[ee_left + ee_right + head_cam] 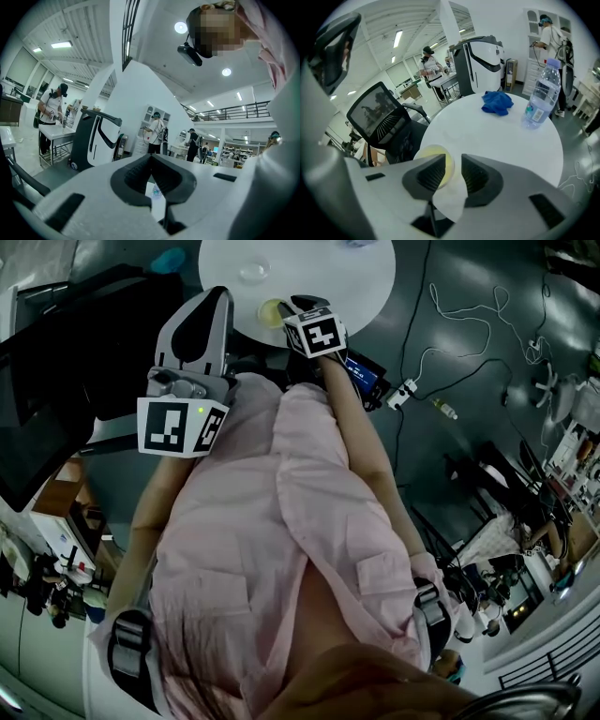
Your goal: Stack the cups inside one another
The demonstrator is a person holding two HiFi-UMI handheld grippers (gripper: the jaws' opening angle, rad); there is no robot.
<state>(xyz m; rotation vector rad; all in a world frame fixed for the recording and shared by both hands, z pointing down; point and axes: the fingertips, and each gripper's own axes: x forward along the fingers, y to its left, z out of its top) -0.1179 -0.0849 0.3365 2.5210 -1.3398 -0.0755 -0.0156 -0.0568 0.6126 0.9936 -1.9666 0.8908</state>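
A yellow cup [270,312] stands upright at the near edge of the round white table [328,268]. A clear cup [253,273] stands farther in on the same table. My right gripper [292,307] tilts down over the yellow cup. In the right gripper view the yellow cup [436,164] lies mostly behind the left jaw, and its rim shows in the gap of my right gripper [453,164], whose jaws stand apart without pressing on it. My left gripper [217,294] is held level in front of the chest, off the table. In its own view my left gripper [151,159] has its tips together, with nothing between them.
A water bottle [540,103] and a crumpled blue cloth [497,102] sit on the far side of the table [497,136]. A black mesh office chair [384,122] stands at the table's left edge. Cables and a power strip [403,390] lie on the floor to the right.
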